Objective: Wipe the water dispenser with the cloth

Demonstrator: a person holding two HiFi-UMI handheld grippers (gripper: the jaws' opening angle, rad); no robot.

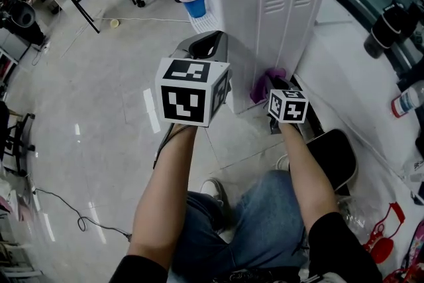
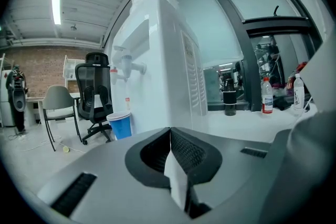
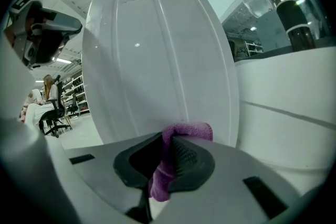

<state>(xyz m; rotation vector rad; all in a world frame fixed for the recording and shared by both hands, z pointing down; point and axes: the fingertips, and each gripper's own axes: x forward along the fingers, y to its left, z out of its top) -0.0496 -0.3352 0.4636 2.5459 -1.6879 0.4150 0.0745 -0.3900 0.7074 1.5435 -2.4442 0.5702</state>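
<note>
Wiping step: right tongs (image 3: 167,150) clamped on purple fluffy cloth (image 3: 185,130), low beside tall white plastic water dispenser (image 3: 157,60); left tongs (image 2: 170,150) together, empty. Next, likely: press cloth flat, rub side.

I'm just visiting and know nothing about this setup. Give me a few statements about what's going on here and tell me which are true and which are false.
1. The right gripper is clamped on a purple cloth. True.
2. The left gripper grips a blue cup. False: its jaws are shut on nothing, and the blue cup stands by itself at the front of the water dispenser.
3. The cloth is up at the top of the water dispenser. False: it is held low, by the vented panel near the floor.
4. A black office chair stands beyond the dispenser. True.
</note>
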